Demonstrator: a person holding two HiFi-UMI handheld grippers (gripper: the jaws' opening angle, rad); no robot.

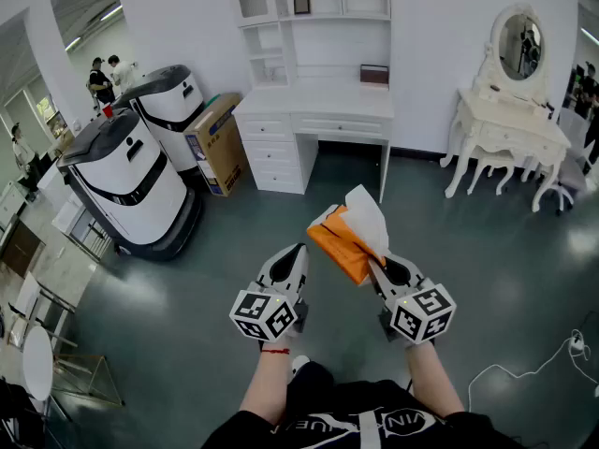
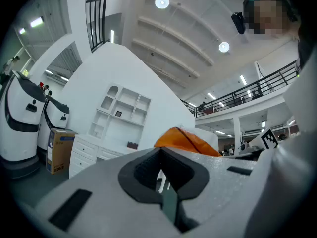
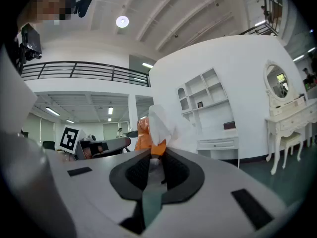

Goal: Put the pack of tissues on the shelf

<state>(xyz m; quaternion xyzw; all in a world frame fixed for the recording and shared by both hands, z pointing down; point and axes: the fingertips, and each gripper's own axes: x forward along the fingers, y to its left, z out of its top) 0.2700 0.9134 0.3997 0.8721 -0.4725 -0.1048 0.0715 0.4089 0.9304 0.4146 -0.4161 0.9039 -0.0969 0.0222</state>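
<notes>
The right gripper is clamped on an edge of the orange pack of tissues, held in the air well short of the white desk and the shelf above it. The left gripper, just left of the pack, is closed and empty.

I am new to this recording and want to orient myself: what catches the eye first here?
The orange pack of tissues, a white sheet sticking out of it, sits clamped in the jaws of the right gripper at the picture's middle. Straight ahead a white desk with shelves stands against the wall, and two big white-and-black machines stand at the left.
</notes>
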